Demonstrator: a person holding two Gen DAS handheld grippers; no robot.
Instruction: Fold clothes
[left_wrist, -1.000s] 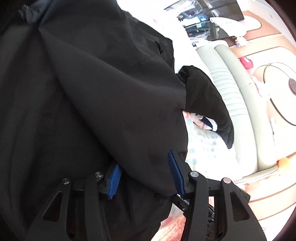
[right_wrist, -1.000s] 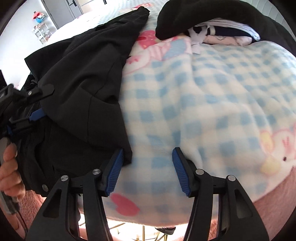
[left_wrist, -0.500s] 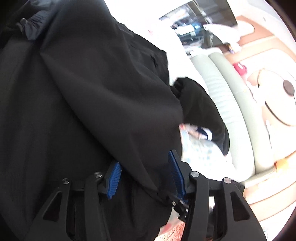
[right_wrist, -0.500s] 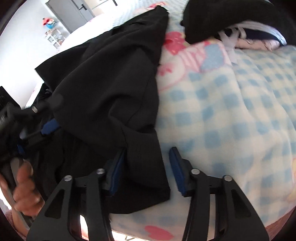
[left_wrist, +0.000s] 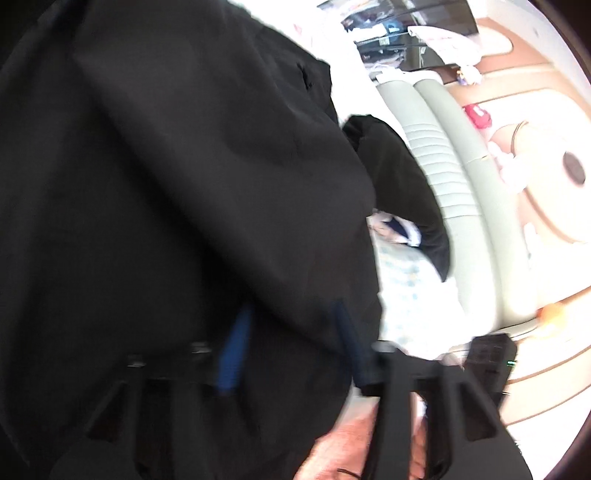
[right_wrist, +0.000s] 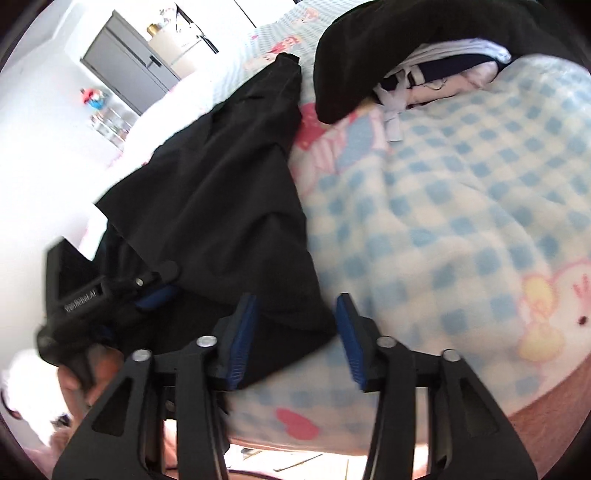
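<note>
Right gripper (right_wrist: 295, 332) sits low at the near edge of the checked blanket (right_wrist: 461, 206), its blue pads spread wide around the hem corner of the black garment (right_wrist: 221, 192). Left gripper (left_wrist: 291, 347) has fabric draped over parted pads; whether it grips, I cannot tell.

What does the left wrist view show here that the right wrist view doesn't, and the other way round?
Only the left wrist view shows the pale green padded headboard and a dark screen behind it.

Only the right wrist view shows a grey cabinet, the left hand-held gripper from outside with black fabric around its fingers, and the corner of cloth between the open fingers of the right hand-held gripper.

Both show the black garment, the blue checked blanket and the clothes pile.
</note>
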